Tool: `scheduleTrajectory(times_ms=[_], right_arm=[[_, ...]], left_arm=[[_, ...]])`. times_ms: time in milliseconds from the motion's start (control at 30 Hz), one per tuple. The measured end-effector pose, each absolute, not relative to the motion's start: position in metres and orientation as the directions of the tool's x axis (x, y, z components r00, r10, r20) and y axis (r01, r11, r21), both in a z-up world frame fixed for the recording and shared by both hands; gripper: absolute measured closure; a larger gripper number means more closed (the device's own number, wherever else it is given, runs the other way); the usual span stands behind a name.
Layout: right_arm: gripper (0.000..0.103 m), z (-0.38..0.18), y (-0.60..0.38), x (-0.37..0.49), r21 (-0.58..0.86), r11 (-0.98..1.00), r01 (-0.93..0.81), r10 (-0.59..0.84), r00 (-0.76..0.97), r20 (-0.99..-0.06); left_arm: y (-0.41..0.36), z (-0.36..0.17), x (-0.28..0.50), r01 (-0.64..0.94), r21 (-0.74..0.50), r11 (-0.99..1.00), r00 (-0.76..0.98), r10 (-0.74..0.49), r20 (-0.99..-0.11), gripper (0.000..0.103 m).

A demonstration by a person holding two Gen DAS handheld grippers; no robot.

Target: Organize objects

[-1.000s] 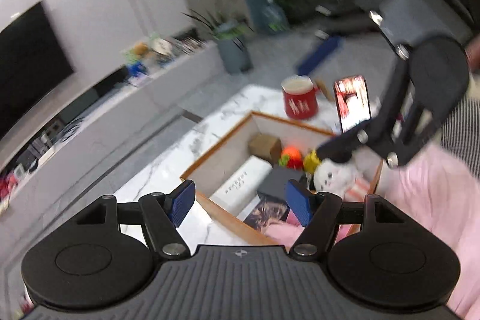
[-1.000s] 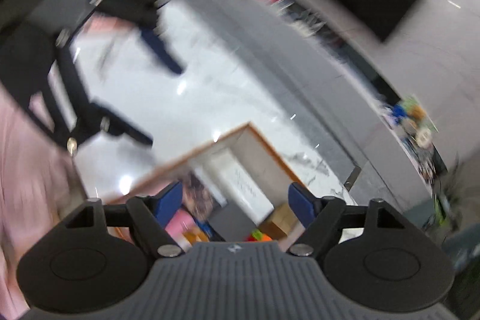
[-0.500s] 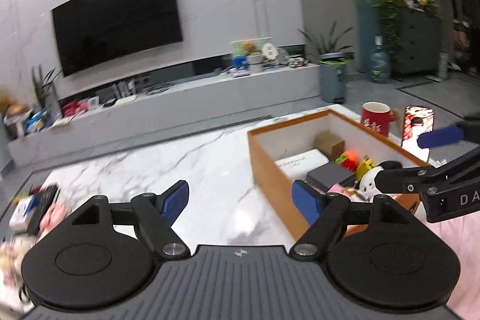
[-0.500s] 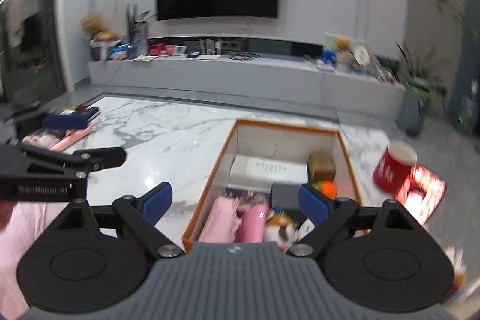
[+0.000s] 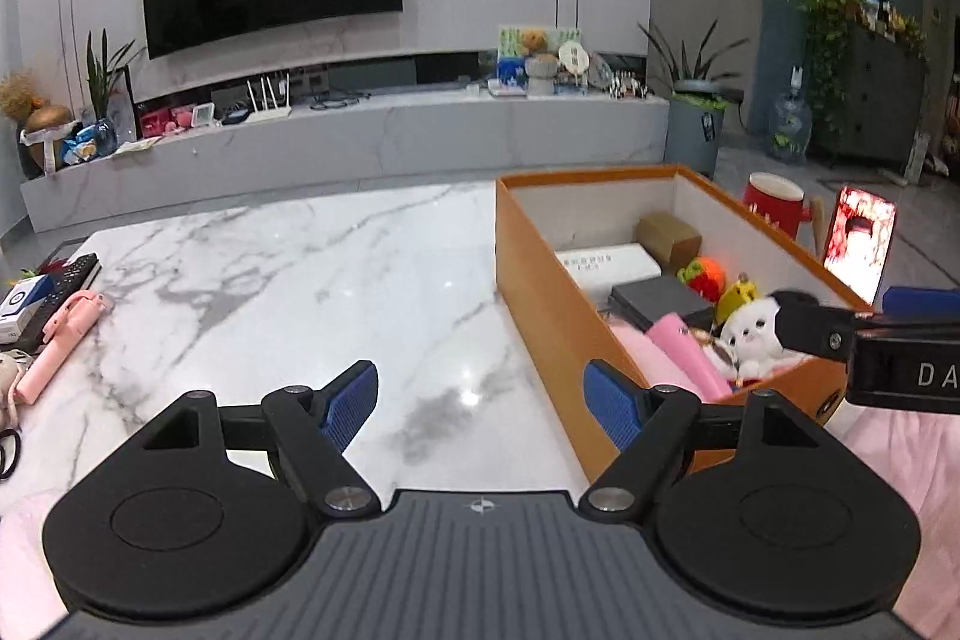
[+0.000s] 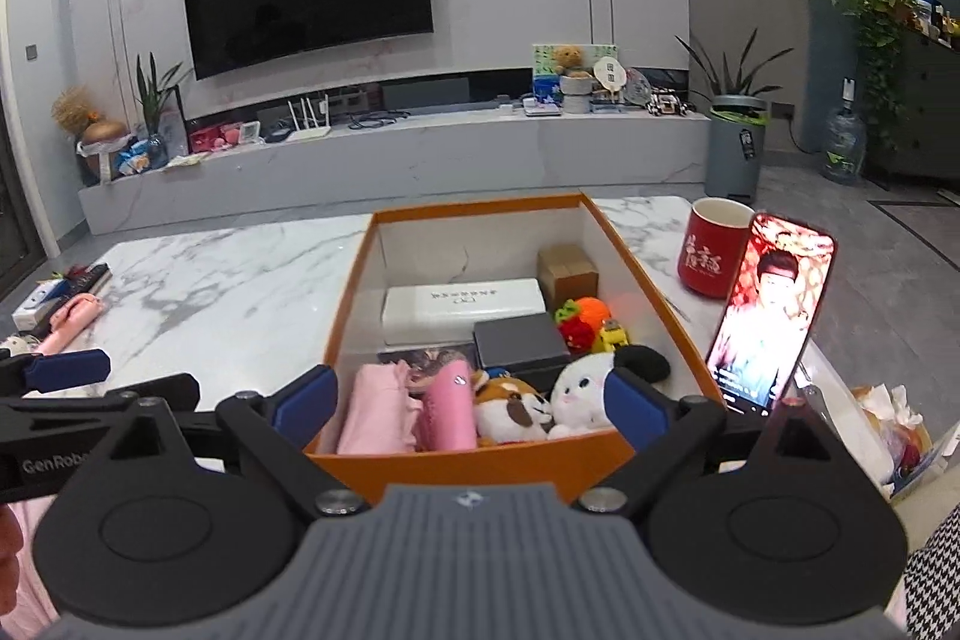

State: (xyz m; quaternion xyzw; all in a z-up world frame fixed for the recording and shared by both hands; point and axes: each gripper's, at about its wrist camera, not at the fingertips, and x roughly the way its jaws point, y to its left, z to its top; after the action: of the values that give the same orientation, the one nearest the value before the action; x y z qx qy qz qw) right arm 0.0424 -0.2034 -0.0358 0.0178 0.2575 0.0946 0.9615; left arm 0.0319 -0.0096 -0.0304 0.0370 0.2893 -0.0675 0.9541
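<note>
An orange box stands on the marble table, holding several items: a white box, a grey box, a pink pouch, a pink bottle and plush toys. My right gripper is open and empty at the box's near edge. My left gripper is open and empty over the table, left of the box. At the far left lie a pink selfie stick, a remote and a small white-blue box.
A red mug and a lit phone propped upright stand right of the box. Snack wrappers lie at the right edge. Scissors show at the left edge. A TV console lies beyond the marble table.
Both grippers have swung from blurred, tilted views to level ones facing the TV wall. They stay open and empty. The box and its contents have not moved.
</note>
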Motion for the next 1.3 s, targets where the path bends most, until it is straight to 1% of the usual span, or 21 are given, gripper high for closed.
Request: scheduleTrajectory(times_ms=[433,633,833,1300], right_arm=[[0.007,-0.053,-0.213,0.067,0.112,0.984,-0.137,0.175,0.833,-0.524],[0.007,-0.055,-0.213,0.070,0.107,0.984,-0.141,0.177,0.829,-0.531],[0.007,-0.056,-0.210,0.069,0.108,0.983,-0.151,0.186,0.827,-0.531],[0.006,-0.053,-0.207,0.061,0.113,0.978,-0.176,0.209,0.826,-0.523]], left_arm=[[-0.024,-0.040,0.051,0.155,0.038,0.987,0.783,-0.099,-0.614,0.012],[-0.027,-0.040,0.054,0.152,0.034,0.988,0.776,-0.099,-0.623,0.012],[-0.027,-0.039,0.051,0.149,0.055,0.987,0.775,-0.082,-0.626,0.012],[-0.022,-0.039,0.048,0.128,0.044,0.991,0.765,-0.070,-0.640,0.012]])
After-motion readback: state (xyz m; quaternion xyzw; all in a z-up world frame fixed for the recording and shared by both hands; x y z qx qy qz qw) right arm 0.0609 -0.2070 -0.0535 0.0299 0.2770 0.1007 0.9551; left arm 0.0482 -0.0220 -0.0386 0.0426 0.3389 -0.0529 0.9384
